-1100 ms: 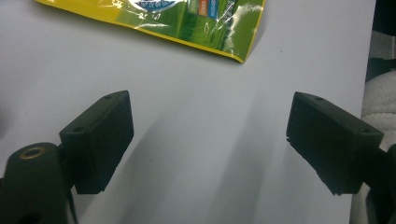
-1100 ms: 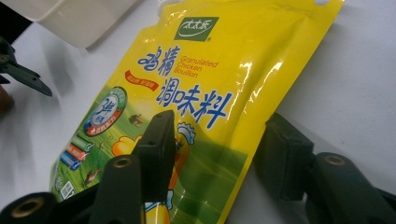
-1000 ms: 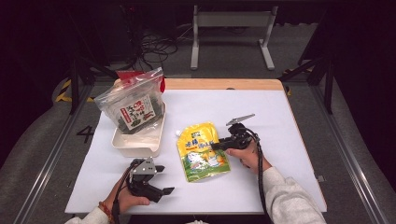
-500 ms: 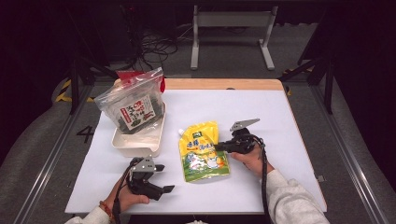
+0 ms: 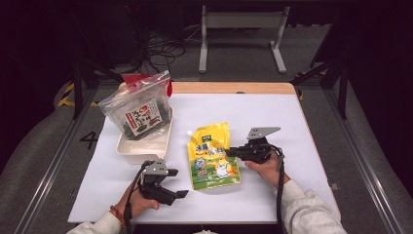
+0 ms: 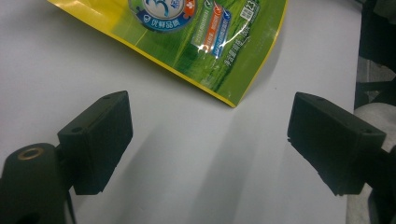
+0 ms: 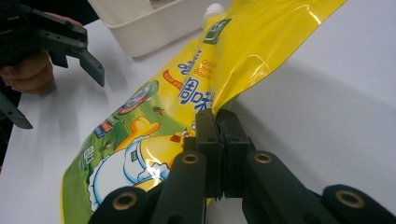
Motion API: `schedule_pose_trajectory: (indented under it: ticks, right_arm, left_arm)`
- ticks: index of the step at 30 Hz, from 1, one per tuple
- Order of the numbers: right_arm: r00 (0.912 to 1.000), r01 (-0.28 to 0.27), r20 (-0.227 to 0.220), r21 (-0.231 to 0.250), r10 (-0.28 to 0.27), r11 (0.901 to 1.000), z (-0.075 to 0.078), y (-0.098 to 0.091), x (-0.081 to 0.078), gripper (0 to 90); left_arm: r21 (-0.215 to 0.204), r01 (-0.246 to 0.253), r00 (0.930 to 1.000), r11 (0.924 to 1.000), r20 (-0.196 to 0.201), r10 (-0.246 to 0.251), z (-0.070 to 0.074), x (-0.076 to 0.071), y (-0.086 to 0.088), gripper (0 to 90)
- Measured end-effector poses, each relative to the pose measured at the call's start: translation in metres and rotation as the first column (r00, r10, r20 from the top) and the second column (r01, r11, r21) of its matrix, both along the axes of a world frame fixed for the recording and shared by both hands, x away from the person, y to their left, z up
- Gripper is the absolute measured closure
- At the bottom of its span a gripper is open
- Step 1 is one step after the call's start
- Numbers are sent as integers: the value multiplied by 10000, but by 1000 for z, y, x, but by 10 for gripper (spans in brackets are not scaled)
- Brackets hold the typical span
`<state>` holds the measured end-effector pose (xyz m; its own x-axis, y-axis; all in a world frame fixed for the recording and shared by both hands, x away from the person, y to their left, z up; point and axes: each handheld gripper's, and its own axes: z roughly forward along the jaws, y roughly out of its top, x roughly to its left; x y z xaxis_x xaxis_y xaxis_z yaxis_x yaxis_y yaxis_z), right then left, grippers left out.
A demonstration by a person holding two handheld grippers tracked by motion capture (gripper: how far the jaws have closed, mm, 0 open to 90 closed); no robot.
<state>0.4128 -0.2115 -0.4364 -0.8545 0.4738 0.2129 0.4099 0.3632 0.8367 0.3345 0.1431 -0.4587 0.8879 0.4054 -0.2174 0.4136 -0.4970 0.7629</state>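
While pinched: right tool clamped on yellow pouch side edge
Pouch axis: spout far, base near, stretching leftward from tool
Left tool: wide open, holding nothing, just short of pouch corner

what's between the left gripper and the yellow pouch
Nothing: the left gripper view shows bare white table from the open left gripper to the yellow pouch's corner.

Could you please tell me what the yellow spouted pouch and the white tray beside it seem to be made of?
The yellow spouted pouch looks like glossy flexible plastic film: it creases and shows bright highlights. The white tray seems rigid matte plastic, judging by its smooth, even walls, though the look leaves that open.
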Motion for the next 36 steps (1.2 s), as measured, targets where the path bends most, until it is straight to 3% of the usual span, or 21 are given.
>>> schedule_pose_trajectory:
  ticks: [8,11,24,29,32,36]
  right_arm:
    - [9987,-137,484,131,130,9998,4,-1,-6,883]
    - [9964,-277,804,228,258,9994,7,-1,-10,883]
    - [9850,-682,1626,592,578,9959,15,-5,-21,883]
    - [9802,-828,1865,802,667,9933,17,-7,-25,883]
    - [9726,-1023,2183,943,797,9903,21,-7,-30,883]
    - [9596,-1560,2551,1296,1191,9792,28,-5,-38,882]
  left_arm:
    - [0,125,9999,9999,-30,-125,0,1,-7,149]
    - [277,170,9999,9995,28,-171,-1,0,-12,150]
    - [-213,80,10000,9997,-39,-81,6,13,-35,127]
    - [-163,-168,9999,9997,6,168,7,12,-43,120]
    - [-485,-281,9996,9984,8,282,9,14,-42,123]
    - [-1126,-247,9996,9933,-144,233,12,20,-43,124]
